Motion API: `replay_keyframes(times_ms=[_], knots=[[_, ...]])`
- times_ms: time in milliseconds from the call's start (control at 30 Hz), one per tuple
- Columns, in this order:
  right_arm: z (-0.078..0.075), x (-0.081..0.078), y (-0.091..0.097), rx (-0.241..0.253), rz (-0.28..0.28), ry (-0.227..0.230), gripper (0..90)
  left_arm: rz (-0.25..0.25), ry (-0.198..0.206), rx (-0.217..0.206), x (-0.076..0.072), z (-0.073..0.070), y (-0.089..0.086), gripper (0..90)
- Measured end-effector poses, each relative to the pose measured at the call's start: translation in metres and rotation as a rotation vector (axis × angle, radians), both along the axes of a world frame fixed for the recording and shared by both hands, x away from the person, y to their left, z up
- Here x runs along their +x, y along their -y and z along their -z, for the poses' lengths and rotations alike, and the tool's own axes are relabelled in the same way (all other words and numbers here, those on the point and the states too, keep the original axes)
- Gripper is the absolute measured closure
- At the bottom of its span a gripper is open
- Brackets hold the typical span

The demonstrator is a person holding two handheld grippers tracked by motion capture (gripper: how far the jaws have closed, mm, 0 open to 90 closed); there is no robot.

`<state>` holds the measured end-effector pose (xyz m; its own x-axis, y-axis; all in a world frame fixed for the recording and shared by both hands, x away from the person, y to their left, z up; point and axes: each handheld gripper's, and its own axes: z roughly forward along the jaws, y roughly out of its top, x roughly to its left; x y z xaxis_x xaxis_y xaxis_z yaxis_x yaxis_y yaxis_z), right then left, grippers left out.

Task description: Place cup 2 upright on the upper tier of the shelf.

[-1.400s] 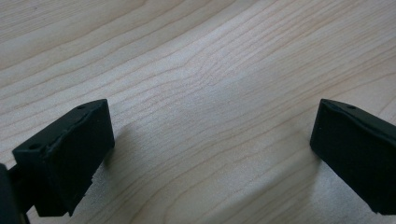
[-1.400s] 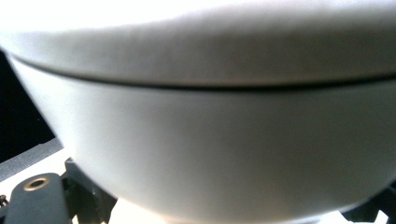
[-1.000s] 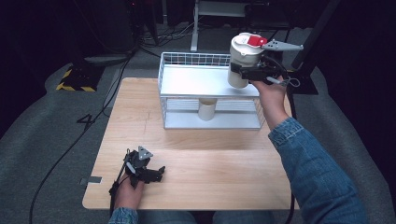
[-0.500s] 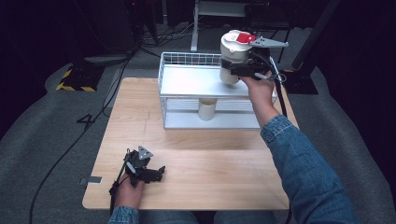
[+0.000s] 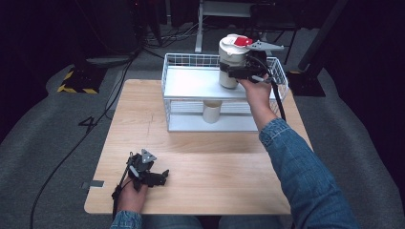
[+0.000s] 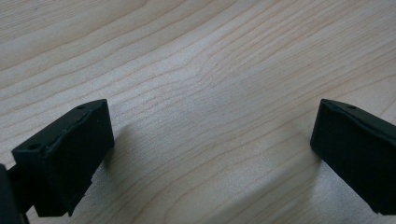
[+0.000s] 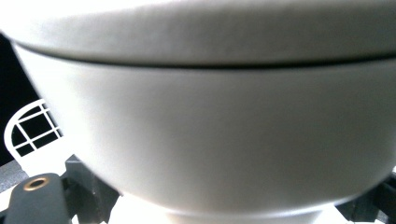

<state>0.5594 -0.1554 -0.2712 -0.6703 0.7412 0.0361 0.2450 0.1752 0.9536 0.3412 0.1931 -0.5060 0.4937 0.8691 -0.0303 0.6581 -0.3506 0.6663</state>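
A white lidded container (image 5: 231, 57) with a red patch on its top hangs over the right part of the white wire rack's upper shelf (image 5: 191, 83). My right gripper (image 5: 235, 72) is shut on its side, and its pale wall (image 7: 210, 130) looms close in the right gripper view. Whether its base touches the shelf I cannot tell. A second pale cup (image 5: 212, 112) stands on the rack's lower level. My left gripper (image 5: 160, 177) rests on the wooden table (image 5: 215, 167) near its front left, with its black fingers (image 6: 70, 149) wide apart and only bare wood between them.
The rack has a raised wire rim (image 7: 28, 126) round the top shelf. Dark floor with cables and a yellow-black striped block (image 5: 76, 81) surrounds the table. A metal stand (image 5: 210, 19) rises behind the rack.
My right gripper has carried the container leftward and down, from beyond the rack's right edge to over its top shelf. The left gripper has stayed put.
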Motion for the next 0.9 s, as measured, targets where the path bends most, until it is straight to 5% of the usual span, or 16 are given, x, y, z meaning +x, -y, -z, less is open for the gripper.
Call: replay_keyframes(times_ms=[900], knots=[[0.012, 0.004, 0.002, -0.005, -0.017, -0.011, 12.9, -0.002, 0.0, 0.002, 0.0, 0.0, 0.0, 0.1]])
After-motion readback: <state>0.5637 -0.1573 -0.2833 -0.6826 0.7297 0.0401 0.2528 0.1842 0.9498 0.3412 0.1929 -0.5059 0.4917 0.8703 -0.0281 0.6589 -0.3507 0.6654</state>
